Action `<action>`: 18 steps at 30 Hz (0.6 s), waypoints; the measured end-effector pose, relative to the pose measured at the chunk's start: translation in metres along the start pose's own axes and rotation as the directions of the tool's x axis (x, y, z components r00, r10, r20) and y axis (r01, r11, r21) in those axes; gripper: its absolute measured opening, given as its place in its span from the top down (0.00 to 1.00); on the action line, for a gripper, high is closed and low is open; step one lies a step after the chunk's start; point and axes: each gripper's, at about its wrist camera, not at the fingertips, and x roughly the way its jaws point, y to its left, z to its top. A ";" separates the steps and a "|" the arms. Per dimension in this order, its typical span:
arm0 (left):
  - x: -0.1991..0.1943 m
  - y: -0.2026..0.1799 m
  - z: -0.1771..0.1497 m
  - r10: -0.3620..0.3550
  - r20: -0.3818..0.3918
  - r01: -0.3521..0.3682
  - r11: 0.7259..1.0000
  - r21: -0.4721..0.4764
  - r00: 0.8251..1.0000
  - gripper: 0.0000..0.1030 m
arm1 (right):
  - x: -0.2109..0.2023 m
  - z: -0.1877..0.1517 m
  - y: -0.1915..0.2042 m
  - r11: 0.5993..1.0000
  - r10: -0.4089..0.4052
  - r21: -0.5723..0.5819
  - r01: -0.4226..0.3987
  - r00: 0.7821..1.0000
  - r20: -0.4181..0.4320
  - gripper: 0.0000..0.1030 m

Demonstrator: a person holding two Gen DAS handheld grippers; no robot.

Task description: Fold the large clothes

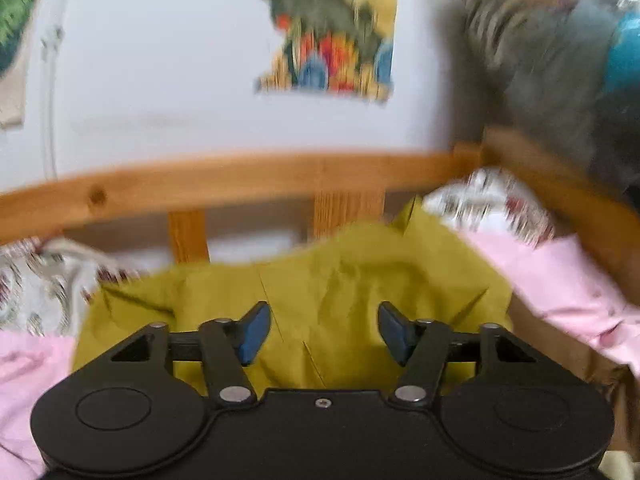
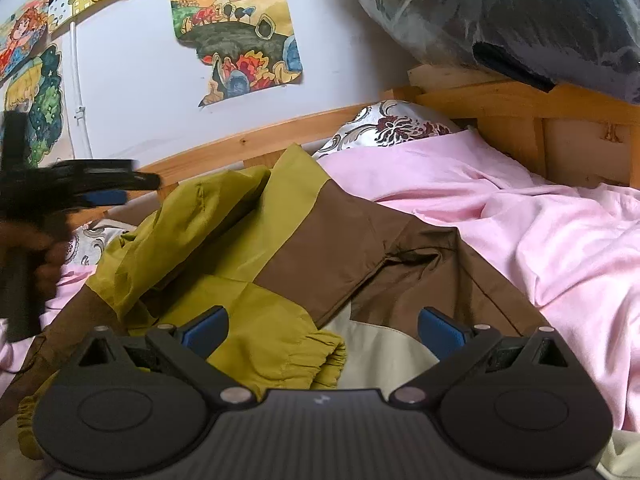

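Lying across bed: a large olive-green, brown and cream nylon jacket (image 2: 304, 248) spreads over the pink cotton bedsheet (image 2: 540, 232), its green half toward the wall, its brown half toward the nearer side
Sleeve: one olive-green sleeve with an elastic gathered cuff (image 2: 296, 356) is folded over the cream panel, just ahead of the right claw
Left claw (image 1: 324, 330): released, jaws standing apart with nothing between the blue pads; only the crumpled green cloth of the jacket (image 1: 340, 280) lies beyond them, not pinched
Left claw from the other camera: seen at the far left edge (image 2: 108, 194), blurred, raised above the jacket's green end and clear of it, a hand (image 2: 44, 256) wrapped around its dark handle
Right claw (image 2: 322, 332): released, blue pads wide apart over the cuff and the cream panel; whether they touch the cloth cannot be told
Bed frame: an orange-brown pine rail (image 1: 240, 180) runs along the wall behind the jacket, with upright slats under it
Pillow: a white satin pillow with a dark red floral print (image 2: 392, 128) sits at the head of the bed, partly under the pink sheet
Wall: white, with a colourful hand-drawn paper picture (image 2: 236, 36) stuck on it
Above headboard: a dark bundle wrapped in clear plastic (image 2: 500, 12) rests on the frame
Sharpness: left wrist view is smeared, so fine detail there is unreadable
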 end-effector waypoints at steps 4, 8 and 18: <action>0.026 -0.010 -0.028 -0.009 -0.107 0.012 1.000 0.024 0.994 0.46 | 0.000 0.003 -0.004 1.000 -0.011 0.005 0.011 1.000 0.005 0.00; 0.036 -0.028 -0.055 0.065 -0.098 -0.048 0.985 0.166 0.993 0.46 | 0.003 0.003 -0.008 1.000 -0.020 0.010 0.020 1.000 -0.005 0.00; 0.016 -0.025 -0.047 0.079 -0.093 -0.072 0.994 0.084 0.993 0.28 | 0.001 0.000 -0.011 1.000 -0.012 0.004 0.012 1.000 -0.021 0.00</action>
